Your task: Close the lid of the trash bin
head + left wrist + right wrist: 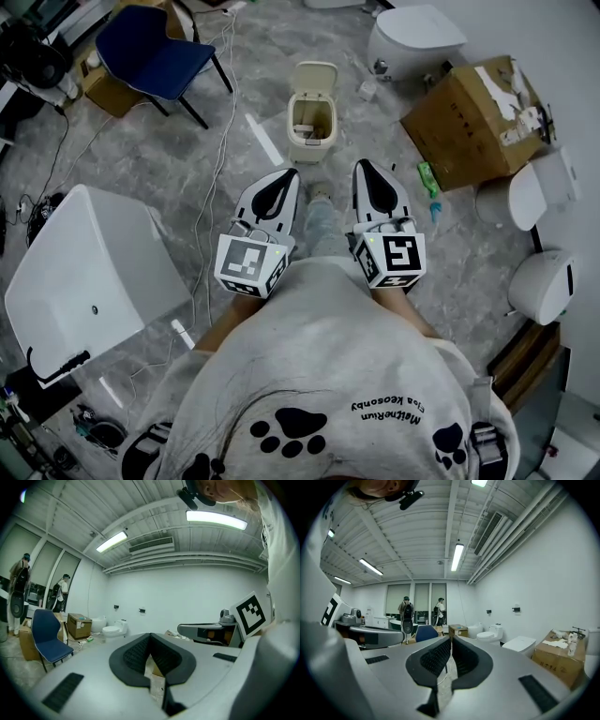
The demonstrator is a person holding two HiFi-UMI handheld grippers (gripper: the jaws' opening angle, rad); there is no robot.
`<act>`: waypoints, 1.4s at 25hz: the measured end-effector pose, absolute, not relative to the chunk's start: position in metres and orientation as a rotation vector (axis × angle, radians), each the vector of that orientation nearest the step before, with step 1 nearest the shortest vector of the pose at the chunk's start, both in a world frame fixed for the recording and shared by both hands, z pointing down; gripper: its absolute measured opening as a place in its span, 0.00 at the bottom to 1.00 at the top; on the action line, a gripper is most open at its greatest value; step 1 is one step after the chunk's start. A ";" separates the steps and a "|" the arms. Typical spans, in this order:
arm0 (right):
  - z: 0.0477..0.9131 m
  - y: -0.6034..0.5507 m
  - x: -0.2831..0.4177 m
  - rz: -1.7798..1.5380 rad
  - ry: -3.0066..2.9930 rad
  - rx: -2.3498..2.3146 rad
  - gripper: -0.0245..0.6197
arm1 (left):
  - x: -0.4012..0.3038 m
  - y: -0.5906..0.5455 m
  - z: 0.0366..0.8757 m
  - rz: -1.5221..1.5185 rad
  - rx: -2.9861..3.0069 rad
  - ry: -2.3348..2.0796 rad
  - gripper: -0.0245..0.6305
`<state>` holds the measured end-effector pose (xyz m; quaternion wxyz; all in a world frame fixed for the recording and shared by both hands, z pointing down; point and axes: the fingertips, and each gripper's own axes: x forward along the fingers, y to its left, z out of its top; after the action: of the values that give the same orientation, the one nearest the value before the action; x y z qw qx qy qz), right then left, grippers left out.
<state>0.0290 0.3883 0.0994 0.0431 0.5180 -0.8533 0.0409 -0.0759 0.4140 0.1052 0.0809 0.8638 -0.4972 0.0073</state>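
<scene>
The cream trash bin [311,127], its lid [314,77] raised open at the far edge, is seen on the floor [187,169] ahead of the left gripper [284,178], judged nearer, and the right gripper [366,173], both closed and empty.

1. The grey marbled floor [131,155] carries the trash bin [312,122] at twelve o'clock, standing open.
2. A blue chair [155,52] stands at eleven o'clock and a cardboard box [473,122] at two.
3. A white tub [89,272] sits at nine o'clock, with cables [221,131] trailing past it.
</scene>
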 end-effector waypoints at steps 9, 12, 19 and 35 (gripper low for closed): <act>0.105 0.259 0.045 0.128 -2.626 1.555 0.09 | -0.062 0.294 0.116 0.023 2.549 -1.514 0.07; 0.104 0.206 0.047 0.136 -2.632 1.522 0.09 | -0.059 0.244 0.118 0.026 2.515 -1.528 0.07; 0.093 0.078 0.065 0.158 -2.667 1.455 0.09 | -0.045 0.122 0.104 0.025 2.468 -1.596 0.07; 0.110 -0.077 0.074 0.208 -2.709 1.359 0.09 | -0.037 -0.023 0.117 0.060 2.392 -1.663 0.07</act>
<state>0.0739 -0.0770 0.1096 0.0516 0.4468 -0.8905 0.0682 -0.0367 -0.0228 0.1175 0.1135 0.8156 -0.5670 0.0205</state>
